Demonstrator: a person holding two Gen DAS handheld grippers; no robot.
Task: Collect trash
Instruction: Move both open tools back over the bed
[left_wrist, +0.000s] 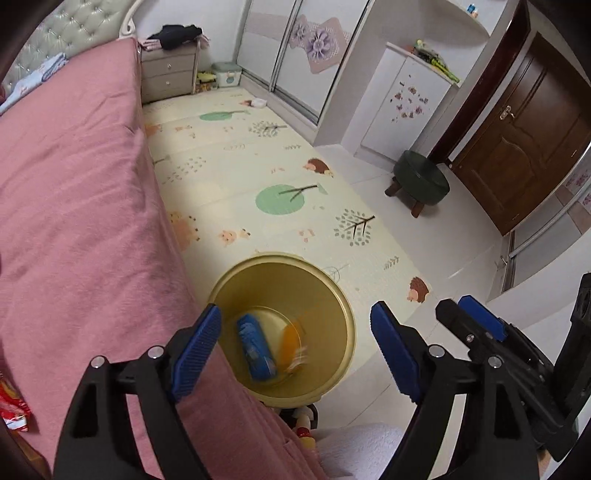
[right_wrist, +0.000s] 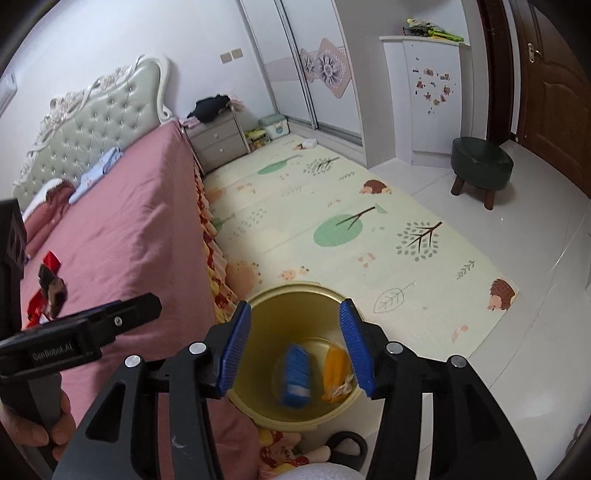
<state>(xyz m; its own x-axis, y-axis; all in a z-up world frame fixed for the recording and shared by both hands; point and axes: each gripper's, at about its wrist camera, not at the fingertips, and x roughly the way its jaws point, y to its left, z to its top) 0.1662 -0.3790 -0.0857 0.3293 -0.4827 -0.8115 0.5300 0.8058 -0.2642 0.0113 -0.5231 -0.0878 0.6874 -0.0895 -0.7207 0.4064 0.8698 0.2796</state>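
Note:
A yellow bin (left_wrist: 328, 306) (right_wrist: 258, 314) stands on the floor against the bed's side. Inside it are a blue packet (left_wrist: 256, 349) (right_wrist: 295, 373) and an orange packet (left_wrist: 291, 341) (right_wrist: 336, 365), both blurred. My left gripper (left_wrist: 295, 310) hangs above the bin's mouth, open wide, with nothing between its blue pads. My right gripper (right_wrist: 294, 306) is also over the bin and open, its pads clear of both packets. Red and dark wrappers (right_wrist: 50, 286) (left_wrist: 13, 410) lie on the bed.
The pink bed (left_wrist: 74, 184) fills the left. A patterned play mat (left_wrist: 258, 177) covers the floor beyond the bin. A dark green stool (left_wrist: 421, 177) stands near the brown door (left_wrist: 517, 147). A grey nightstand (left_wrist: 168, 74) is at the far end. A hand (right_wrist: 37, 432) holds the left gripper's handle.

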